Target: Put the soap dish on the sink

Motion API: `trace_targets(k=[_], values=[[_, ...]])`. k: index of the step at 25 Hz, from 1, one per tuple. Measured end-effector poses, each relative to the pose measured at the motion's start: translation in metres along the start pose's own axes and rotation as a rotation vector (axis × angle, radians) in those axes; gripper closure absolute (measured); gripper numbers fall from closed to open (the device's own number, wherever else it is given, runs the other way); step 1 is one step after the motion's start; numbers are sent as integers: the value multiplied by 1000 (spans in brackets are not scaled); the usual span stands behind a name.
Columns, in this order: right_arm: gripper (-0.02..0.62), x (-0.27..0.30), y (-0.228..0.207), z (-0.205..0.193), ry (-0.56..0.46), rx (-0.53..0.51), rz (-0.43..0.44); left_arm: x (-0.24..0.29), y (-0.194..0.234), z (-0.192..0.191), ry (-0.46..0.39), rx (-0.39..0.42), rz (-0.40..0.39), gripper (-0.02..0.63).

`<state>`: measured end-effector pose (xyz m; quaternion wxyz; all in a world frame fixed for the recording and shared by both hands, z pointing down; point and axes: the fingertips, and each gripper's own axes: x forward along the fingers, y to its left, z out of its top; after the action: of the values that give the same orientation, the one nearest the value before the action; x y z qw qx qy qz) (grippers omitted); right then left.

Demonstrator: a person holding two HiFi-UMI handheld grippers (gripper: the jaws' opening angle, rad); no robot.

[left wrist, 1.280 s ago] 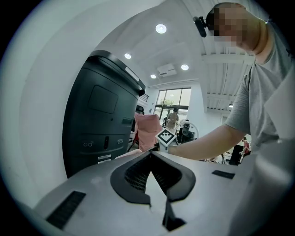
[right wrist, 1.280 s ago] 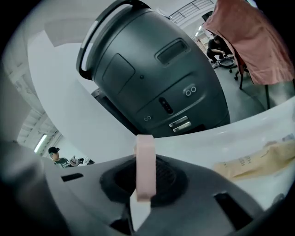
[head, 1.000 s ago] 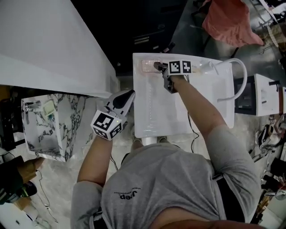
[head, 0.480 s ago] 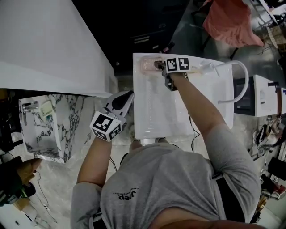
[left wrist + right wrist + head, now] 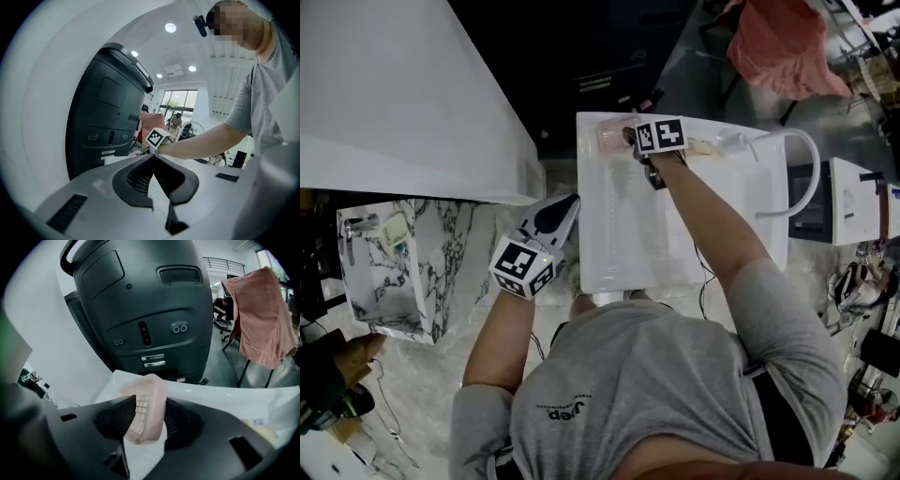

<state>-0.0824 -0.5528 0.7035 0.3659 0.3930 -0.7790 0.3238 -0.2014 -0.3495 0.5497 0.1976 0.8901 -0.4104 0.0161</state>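
The pink lattice soap dish (image 5: 144, 414) is at the back rim of the white sink (image 5: 609, 230), near its 11 o'clock corner in the head view. It stands tilted between the jaws of the right hand-held gripper (image 5: 629, 138), which points steeply down at that corner. The jaws are opening, one pad on each side of the dish. I cannot tell whether the dish lies flat on the rim.

The left hand-held gripper (image 5: 571, 201) hangs just off the sink's left edge, at about 8 o'clock from the dish. Its jaws are pressed together with nothing between them.

A white hose (image 5: 807, 167) loops off the sink's right side at 3 o'clock. A dark machine (image 5: 140, 310) stands behind the sink at 12 o'clock, and a pink cloth (image 5: 783, 42) hangs at 2 o'clock.
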Motion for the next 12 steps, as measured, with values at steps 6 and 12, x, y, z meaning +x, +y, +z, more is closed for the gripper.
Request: trace_targets(k=[6,12], values=[[328,2,-16,-14,74,-135,-151,3,-3,0,3,-3,-7,591],[370,18,-24,-22,94,-307,-296,5,-2,-3,6,-3,-4,591]])
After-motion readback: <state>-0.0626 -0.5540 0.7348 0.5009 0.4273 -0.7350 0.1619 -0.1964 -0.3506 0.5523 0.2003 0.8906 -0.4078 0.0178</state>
